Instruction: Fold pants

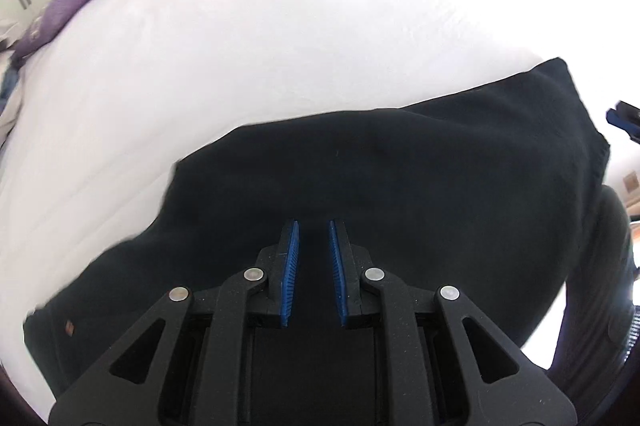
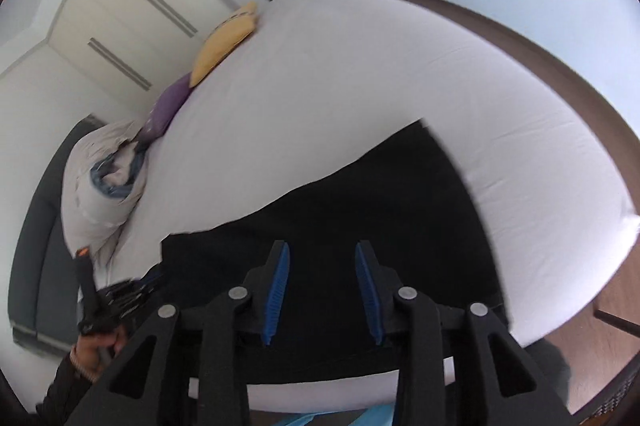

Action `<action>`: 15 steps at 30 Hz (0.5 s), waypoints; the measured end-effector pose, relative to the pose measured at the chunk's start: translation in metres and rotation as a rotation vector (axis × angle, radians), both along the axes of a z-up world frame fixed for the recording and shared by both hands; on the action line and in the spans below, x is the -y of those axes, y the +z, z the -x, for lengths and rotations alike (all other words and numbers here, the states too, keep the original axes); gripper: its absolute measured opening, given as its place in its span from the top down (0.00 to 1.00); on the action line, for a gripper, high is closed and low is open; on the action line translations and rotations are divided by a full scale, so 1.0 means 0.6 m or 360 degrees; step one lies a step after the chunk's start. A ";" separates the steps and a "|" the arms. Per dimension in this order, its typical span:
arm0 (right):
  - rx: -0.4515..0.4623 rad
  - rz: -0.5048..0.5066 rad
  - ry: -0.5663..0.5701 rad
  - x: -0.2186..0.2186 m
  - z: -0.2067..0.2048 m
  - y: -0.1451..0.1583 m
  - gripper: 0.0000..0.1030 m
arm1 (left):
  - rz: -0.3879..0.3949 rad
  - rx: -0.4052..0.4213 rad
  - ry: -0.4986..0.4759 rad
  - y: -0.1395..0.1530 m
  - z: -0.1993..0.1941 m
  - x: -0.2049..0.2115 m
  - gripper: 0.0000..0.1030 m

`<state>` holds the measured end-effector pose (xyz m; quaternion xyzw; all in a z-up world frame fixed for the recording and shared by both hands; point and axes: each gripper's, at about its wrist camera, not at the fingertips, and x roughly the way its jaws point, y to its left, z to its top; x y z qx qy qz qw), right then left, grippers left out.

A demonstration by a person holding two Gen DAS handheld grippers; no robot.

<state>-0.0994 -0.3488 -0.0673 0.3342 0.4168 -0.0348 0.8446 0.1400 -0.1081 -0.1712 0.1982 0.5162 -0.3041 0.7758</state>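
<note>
Black pants (image 1: 400,178) lie flat on a white bed sheet (image 1: 280,26), spread from lower left to upper right. My left gripper (image 1: 314,224) hovers over the pants' middle, jaws a little apart with nothing between the blue pads. In the right wrist view the same pants (image 2: 380,194) lie along the bed's near edge. My right gripper (image 2: 322,246) is open above them and empty. The left gripper (image 2: 120,300) shows at the lower left, over the pants' left end. The right gripper's tip (image 1: 622,120) shows at the right edge of the left wrist view.
A yellow pillow (image 2: 224,42) and a purple pillow (image 2: 170,104) lie at the bed's far side, with a bunched duvet (image 2: 104,186). Cream wardrobes (image 2: 132,10) stand behind. Wooden floor (image 2: 592,338) lies to the right of the bed's corner.
</note>
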 end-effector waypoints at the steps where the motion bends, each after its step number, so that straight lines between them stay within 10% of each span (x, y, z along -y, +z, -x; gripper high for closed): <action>1: -0.0026 -0.0043 0.0042 -0.012 -0.010 -0.013 0.62 | -0.0038 -0.0021 -0.0004 -0.018 -0.017 0.012 0.85; 7: -0.0345 0.0040 -0.0185 0.038 0.022 -0.081 0.62 | 0.0029 -0.0091 0.0246 -0.039 -0.110 -0.020 0.85; 15: -0.0031 -0.0199 0.0023 0.014 0.022 -0.047 0.50 | -0.0020 0.0074 0.0111 -0.013 -0.010 -0.039 0.85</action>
